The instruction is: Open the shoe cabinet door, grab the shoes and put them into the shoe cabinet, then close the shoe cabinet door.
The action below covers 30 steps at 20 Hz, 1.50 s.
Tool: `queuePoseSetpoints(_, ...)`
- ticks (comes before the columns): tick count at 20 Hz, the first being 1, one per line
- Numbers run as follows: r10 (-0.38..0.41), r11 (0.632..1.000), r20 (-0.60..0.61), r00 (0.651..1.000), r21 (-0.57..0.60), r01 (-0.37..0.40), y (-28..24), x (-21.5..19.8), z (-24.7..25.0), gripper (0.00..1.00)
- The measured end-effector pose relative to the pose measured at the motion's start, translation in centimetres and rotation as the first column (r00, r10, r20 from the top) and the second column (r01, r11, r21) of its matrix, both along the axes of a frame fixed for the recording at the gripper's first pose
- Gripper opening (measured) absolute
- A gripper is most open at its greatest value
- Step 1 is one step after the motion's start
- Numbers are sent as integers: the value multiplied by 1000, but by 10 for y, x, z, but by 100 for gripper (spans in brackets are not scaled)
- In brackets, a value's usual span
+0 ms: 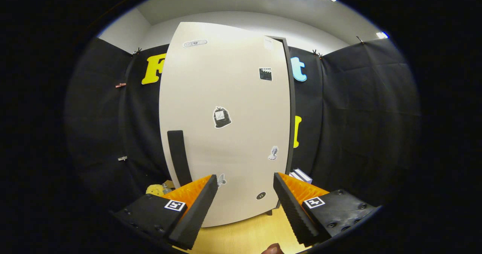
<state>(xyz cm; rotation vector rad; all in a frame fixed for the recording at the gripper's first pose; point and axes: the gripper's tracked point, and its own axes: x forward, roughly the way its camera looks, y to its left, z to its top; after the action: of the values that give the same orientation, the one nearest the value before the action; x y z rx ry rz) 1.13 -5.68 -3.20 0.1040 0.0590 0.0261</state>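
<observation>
A tall white shoe cabinet (226, 96) stands straight ahead on the wooden floor, its door shut or nearly shut, with several small stickers on it. A long black handle (179, 158) runs vertically along the door's lower left edge, just beyond my left finger. My gripper (245, 182) is open, its fingers spread wide in front of the door's lower part with nothing between them. White shoes (301, 175) show partly behind the cabinet's lower right corner, just past my right finger.
Black cloth walls close the booth on both sides and behind the cabinet. A yellow soft object (155, 189) lies on the floor left of the cabinet. Light wooden floor (241, 235) stretches below my fingers. A small dark rounded thing (272, 249) pokes in at the bottom.
</observation>
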Motion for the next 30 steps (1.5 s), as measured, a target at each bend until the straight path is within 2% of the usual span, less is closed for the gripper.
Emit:
queuePoseSetpoints(7, -16, 1000, 33, 999, 5, 16, -17, 2, 4, 99)
queuePoseSetpoints(11, -36, 999, 39, 999, -37, 38, -24, 6, 3, 99)
queuePoseSetpoints(30, -58, 998, 46, 997, -35, 60, -24, 25, 2, 98)
